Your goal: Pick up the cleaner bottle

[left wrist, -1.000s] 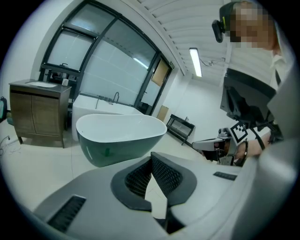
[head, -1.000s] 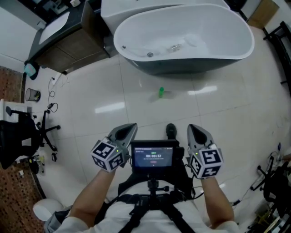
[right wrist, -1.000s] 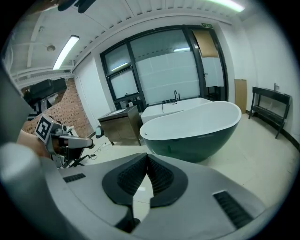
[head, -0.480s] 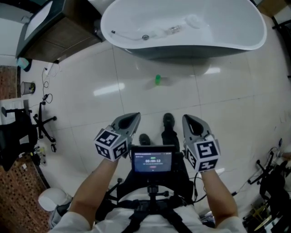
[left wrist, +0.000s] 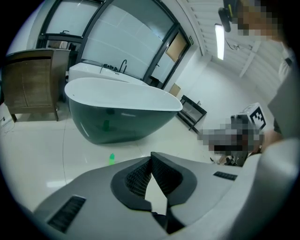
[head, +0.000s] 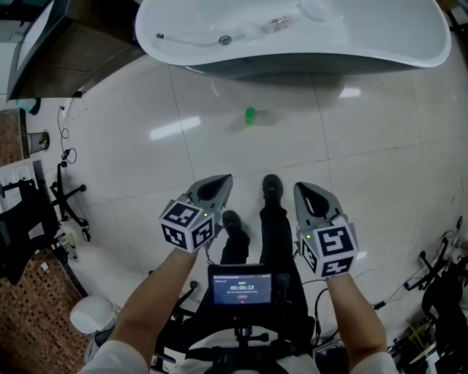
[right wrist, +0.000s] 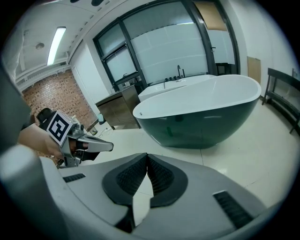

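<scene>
I see the cleaner bottle, small and bright green, standing upright and alone on the glossy pale floor tiles (label too small to read), near the bathtub but not touching it.

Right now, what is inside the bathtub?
Inside the bathtub lie a round drain, a small clear object and something white. Its far side is cut off by the picture's edge.
</scene>
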